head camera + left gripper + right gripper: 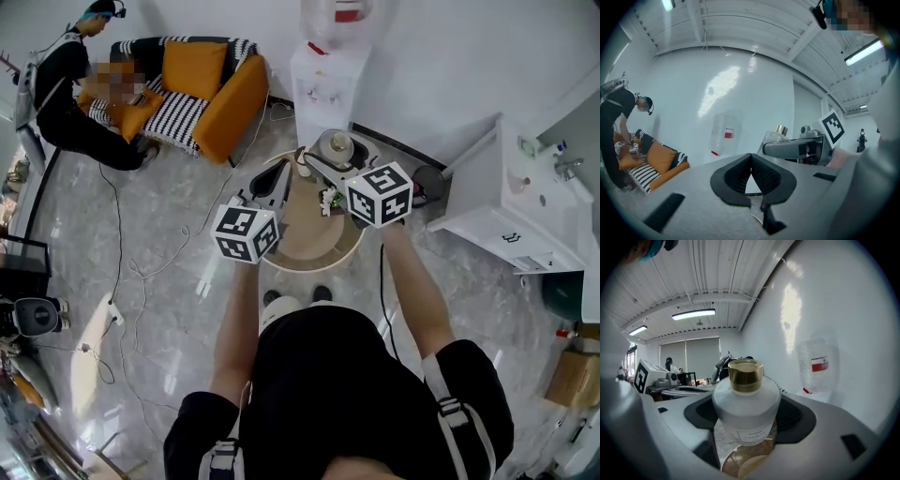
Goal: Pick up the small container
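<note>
"What are the right gripper's (747, 417) jaws doing?"
"Clamped on either side of the small frosted white round container with a gold cap (746, 401), which stands upright between them."
"And the left gripper (751, 161)?"
"Jaws shut tip to tip, nothing between."
"Farther out?"
"Round wooden table (309, 239) beneath the right jaws, white water dispenser (818, 366) ahead."

Lounge-style room: sofa (202, 84), water dispenser (328, 80), washbasin (525, 192).
</note>
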`<state>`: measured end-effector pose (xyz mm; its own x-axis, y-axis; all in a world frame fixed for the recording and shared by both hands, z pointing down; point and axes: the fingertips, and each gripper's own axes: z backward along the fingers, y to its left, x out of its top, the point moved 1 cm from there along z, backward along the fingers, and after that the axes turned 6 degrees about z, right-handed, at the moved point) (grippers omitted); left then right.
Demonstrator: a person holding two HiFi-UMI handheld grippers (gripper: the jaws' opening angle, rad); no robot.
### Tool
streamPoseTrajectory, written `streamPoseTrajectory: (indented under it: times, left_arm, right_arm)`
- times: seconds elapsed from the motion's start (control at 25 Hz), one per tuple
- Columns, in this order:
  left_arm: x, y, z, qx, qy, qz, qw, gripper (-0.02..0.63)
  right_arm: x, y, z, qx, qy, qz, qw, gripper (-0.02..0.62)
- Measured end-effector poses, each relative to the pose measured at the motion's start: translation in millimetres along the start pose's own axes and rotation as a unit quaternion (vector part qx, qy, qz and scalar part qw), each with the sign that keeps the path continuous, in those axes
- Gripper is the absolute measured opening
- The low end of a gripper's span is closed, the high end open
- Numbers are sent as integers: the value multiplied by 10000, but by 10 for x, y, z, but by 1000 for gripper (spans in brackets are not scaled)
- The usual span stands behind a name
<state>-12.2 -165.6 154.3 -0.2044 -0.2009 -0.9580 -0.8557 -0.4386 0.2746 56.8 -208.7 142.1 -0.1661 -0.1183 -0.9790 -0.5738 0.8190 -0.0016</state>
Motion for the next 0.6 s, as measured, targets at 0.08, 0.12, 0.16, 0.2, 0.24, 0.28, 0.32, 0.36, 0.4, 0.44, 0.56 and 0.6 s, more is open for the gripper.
streamPoseTrajectory:
  times: [0.08,0.12,0.16,0.2,0.24,0.28,0.32,0.36,0.4,0.44,0.56,0.6]
  left_arm:
    - [25,-38,-1,-38,-21,-22,10000,17]
    - [31,-55,-1,-57,-36,-23,10000,18]
    - [31,-68,0,-72,-48,-17,10000,17]
    - [28,-76,3,-80,-56,-8,10000,18]
    - [24,-79,9,-80,-59,-2,10000,18]
    - [23,-78,14,-76,-58,3,10000,18]
    - [24,-74,17,-71,-57,7,10000,17]
    - [27,-71,19,-66,-55,12,10000,18]
    - [30,-71,20,-62,-56,17,10000,18]
    - [34,-74,21,-60,-61,21,10000,17]
    - [48,-75,30,-57,-61,12,10000,18]
    - [50,-73,34,-52,-48,6,10000,17]
  right_arm:
    - [40,11,33,12,-37,7,10000,333]
    - [56,14,48,16,-52,18,10000,333]
    - [67,17,62,17,-65,24,10000,333]
    - [74,21,72,17,-76,27,10000,333]
    - [79,26,79,15,-83,28,10000,333]
    - [81,31,83,13,-84,29,10000,333]
    - [83,36,84,14,-83,28,10000,333]
    - [85,40,85,18,-84,23,10000,333]
    - [87,44,88,23,-85,22,10000,333]
    - [91,47,93,25,-87,28,10000,333]
    - [112,56,104,13,-104,57,9999,333]
    - [121,61,107,10,-114,63,9999,333]
